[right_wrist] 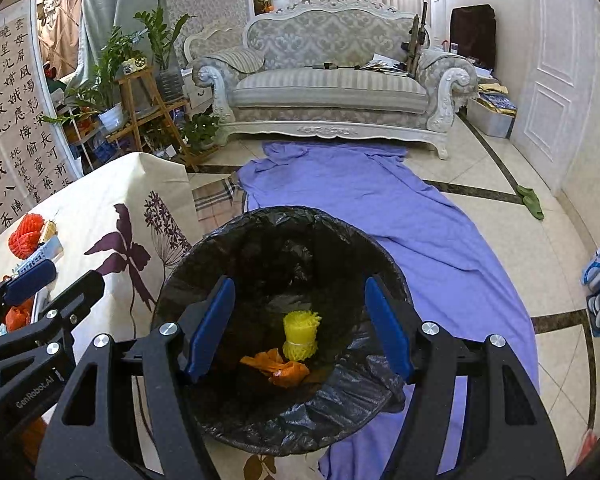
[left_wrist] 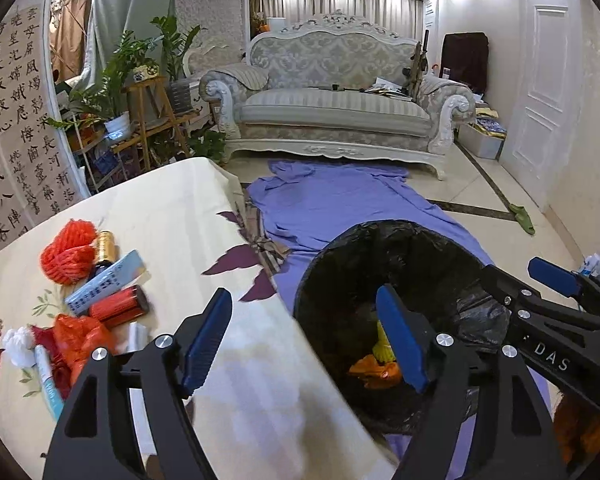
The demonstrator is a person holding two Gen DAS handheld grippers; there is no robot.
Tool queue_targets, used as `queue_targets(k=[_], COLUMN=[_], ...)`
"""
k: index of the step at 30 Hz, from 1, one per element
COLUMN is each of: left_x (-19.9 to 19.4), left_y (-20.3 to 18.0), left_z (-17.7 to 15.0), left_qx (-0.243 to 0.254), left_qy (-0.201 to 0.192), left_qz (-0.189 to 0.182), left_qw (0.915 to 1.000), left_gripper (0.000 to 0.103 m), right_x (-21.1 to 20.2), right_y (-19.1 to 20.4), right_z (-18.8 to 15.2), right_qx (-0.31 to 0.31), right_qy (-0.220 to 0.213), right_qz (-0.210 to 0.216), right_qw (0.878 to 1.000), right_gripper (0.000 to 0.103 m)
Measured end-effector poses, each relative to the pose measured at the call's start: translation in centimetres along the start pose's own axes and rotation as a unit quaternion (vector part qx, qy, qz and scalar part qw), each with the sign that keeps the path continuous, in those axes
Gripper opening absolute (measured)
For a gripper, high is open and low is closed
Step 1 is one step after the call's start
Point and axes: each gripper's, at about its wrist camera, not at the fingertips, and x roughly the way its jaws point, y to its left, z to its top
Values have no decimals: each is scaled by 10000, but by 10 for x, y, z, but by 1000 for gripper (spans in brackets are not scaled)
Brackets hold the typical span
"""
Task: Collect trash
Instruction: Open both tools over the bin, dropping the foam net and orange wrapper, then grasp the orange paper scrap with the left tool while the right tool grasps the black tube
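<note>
Both pairs of jaws stood wide apart with nothing between them. The right gripper [right_wrist: 300, 328] hung over the mouth of the bin [right_wrist: 236, 236], which was lined with a black bag and stood on a purple sheet [right_wrist: 420, 232] spread over the tiled floor; through the gap between its blue pads the yellow foam net [right_wrist: 301, 334] lay at the bottom of the bin, with a crumpled orange wrapper [right_wrist: 278, 366] touching it on the near side. The left gripper [left_wrist: 304, 344] straddled the edge of the table [left_wrist: 172, 208], its left pad over the flowered cloth and its right pad over the bin's rim, so the yellow net [left_wrist: 382, 346] and orange wrapper [left_wrist: 374, 372] showed only partly behind that pad. The rest of the trash lay on the table to the left of the left gripper's jaws and clear of them: a red foam net [left_wrist: 70, 254], a gold-capped bottle [left_wrist: 105, 246] just beside it, a pale blue box [left_wrist: 106, 282] across the middle, a red shiny roll [left_wrist: 120, 306] touching the box, an orange plastic bag [left_wrist: 78, 338], a white crumpled tissue [left_wrist: 18, 346] and a white tube [left_wrist: 48, 378] nearest the camera. A pale sofa [right_wrist: 332, 80] stood against the far wall
</note>
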Motion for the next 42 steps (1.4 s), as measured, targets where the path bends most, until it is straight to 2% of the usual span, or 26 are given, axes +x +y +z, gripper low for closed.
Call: queue_targets(k=[12, 20, 30, 35, 37, 41, 42], left_x=[-42, -63, -70, -64, -60, -59, -59], left_y=[30, 60, 97, 103, 104, 105, 106], left_z=[-27, -61, -93, -101, -103, -104, -104], left_qx=[-234, -451, -875, -929, -923, -876, -898], left_qy=[66, 218, 475, 583, 663, 644, 634], left_qz=[284, 605, 826, 800, 719, 711, 697], left_qw=[9993, 9969, 9916, 9907, 9909, 9915, 9915], left_gripper=[73, 73, 72, 63, 50, 35, 27], right_x=[-29, -47, -58, -58, -57, -55, -54], right_y=[28, 54, 82, 88, 88, 92, 93], right_z=[-26, -51, -71, -73, -72, -72, -72], right_qx=[-191, -426, -717, -791, -805, -836, -846], right_qy=[45, 166, 264, 275, 295, 318, 324], right_qz=[266, 514, 766, 825, 841, 858, 865], right_qw=[9995, 9976, 9941, 9931, 9928, 9923, 9921], right_gripper=[66, 66, 66, 66, 66, 66, 66])
